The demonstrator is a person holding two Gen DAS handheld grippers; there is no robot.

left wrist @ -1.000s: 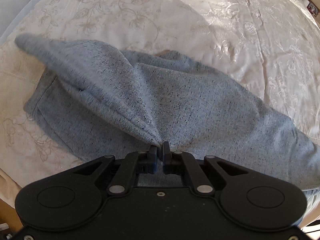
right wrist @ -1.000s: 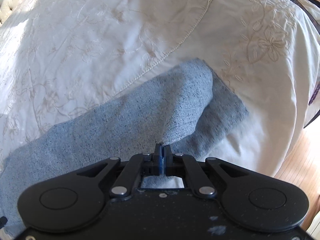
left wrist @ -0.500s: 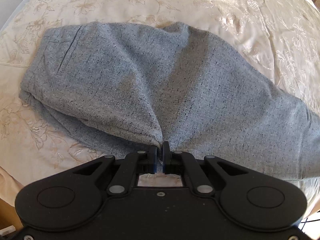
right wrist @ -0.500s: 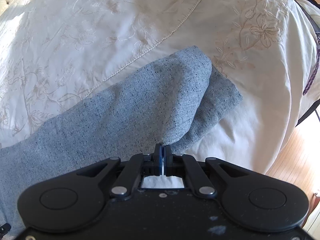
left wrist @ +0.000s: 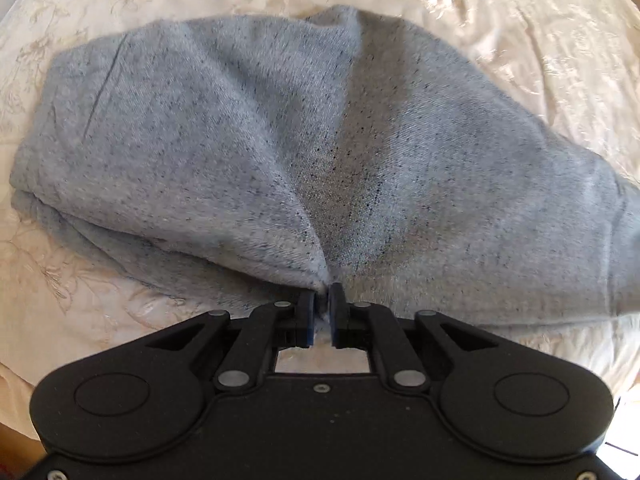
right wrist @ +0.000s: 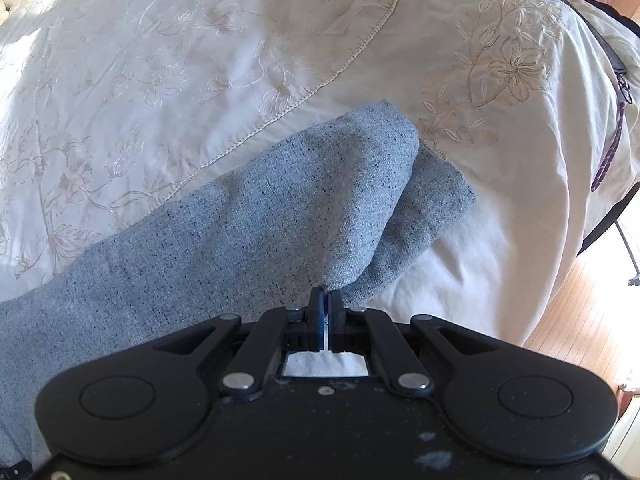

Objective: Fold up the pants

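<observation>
Grey-blue speckled pants [left wrist: 280, 140] lie folded lengthwise on a cream embroidered bedspread [left wrist: 520, 40]. In the left wrist view the waist end with its pocket seam spreads flat. My left gripper [left wrist: 323, 300] points straight down at the near edge of the fabric. Its jaws are opening, with a narrow gap and a pinched tip of cloth still between them. In the right wrist view the doubled leg end [right wrist: 280, 208] rests on the bedspread [right wrist: 200, 60]. There my right gripper [right wrist: 325, 298] is shut on the edge of the upper leg, which it holds slightly raised above the lower one.
The bed's edge drops to a wooden floor [right wrist: 580, 320] at the lower right of the right wrist view. A purple cord [right wrist: 608, 152] hangs by the bed's far right side. Bare bedspread lies beyond the pants in both views.
The raised fold of the waist end came down flat over the layer below. My left gripper sank with it and its jaws parted a little. The right gripper kept its grip.
</observation>
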